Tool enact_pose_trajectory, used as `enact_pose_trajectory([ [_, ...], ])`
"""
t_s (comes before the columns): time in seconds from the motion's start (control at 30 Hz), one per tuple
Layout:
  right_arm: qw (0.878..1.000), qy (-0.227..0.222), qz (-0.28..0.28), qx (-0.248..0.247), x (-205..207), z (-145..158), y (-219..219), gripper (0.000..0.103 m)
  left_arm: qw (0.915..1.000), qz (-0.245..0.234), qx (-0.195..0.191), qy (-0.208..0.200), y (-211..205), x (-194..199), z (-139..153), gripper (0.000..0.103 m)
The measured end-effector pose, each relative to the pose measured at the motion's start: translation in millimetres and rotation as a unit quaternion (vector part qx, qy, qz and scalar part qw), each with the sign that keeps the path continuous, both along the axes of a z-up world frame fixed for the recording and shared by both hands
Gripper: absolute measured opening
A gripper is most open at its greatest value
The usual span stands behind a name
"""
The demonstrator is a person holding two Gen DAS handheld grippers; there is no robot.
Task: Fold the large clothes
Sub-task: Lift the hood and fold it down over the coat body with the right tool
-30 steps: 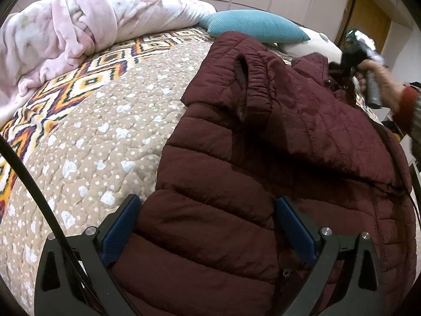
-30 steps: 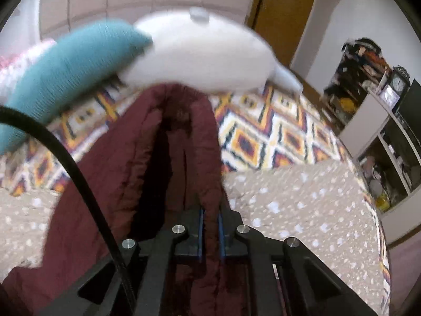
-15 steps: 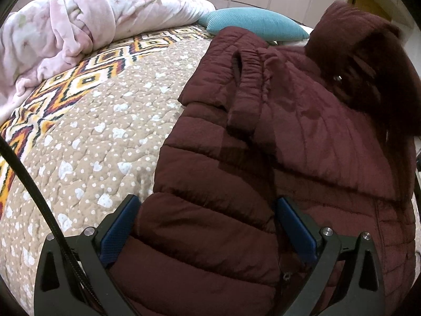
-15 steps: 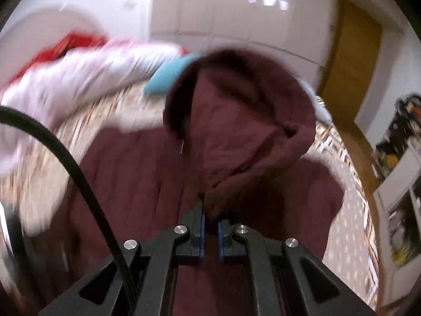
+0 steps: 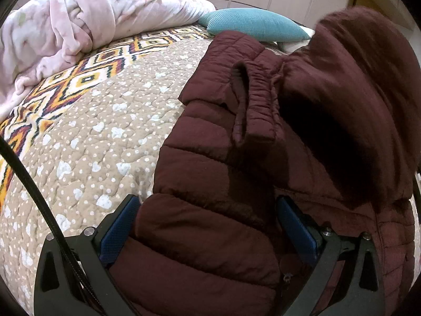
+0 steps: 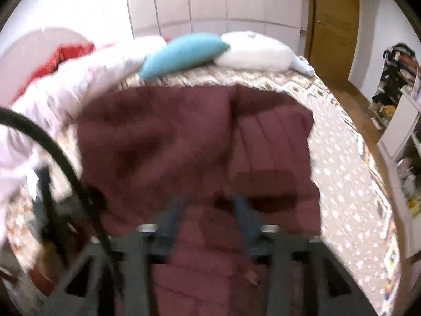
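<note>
On quilted bedspread (image 5: 100, 121), puffy maroon jacket (image 5: 210, 223).

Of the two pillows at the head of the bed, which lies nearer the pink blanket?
The teal pillow: it lies beside the pink blanket, while the white pillow sits on its far side, toward the wooden door.

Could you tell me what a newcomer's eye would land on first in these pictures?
The maroon puffer jacket fills the view, spread on the dotted quilt, its hood flopped over at right. The open left gripper straddles its hem. A teal pillow lies behind.
</note>
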State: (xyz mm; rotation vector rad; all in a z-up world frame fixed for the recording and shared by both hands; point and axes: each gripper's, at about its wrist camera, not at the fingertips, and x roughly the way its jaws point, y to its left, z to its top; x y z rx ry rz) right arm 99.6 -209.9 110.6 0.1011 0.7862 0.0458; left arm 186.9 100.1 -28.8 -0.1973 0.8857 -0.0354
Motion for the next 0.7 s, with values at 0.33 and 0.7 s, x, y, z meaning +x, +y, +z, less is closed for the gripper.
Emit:
enact_pose_trajectory([
  [0.33,0.976,0.092,0.017,0.196,51.5,-56.4,33.1,0.072,1.0000,0.000,-0.006,-0.002,1.1,-0.1,0.3,0.102],
  [0.7,0.961,0.085,-0.114,0.238,59.7,-90.7,-19.0,0.072,1.0000,0.000,-0.007,-0.002,1.4,0.7,0.1,0.102],
])
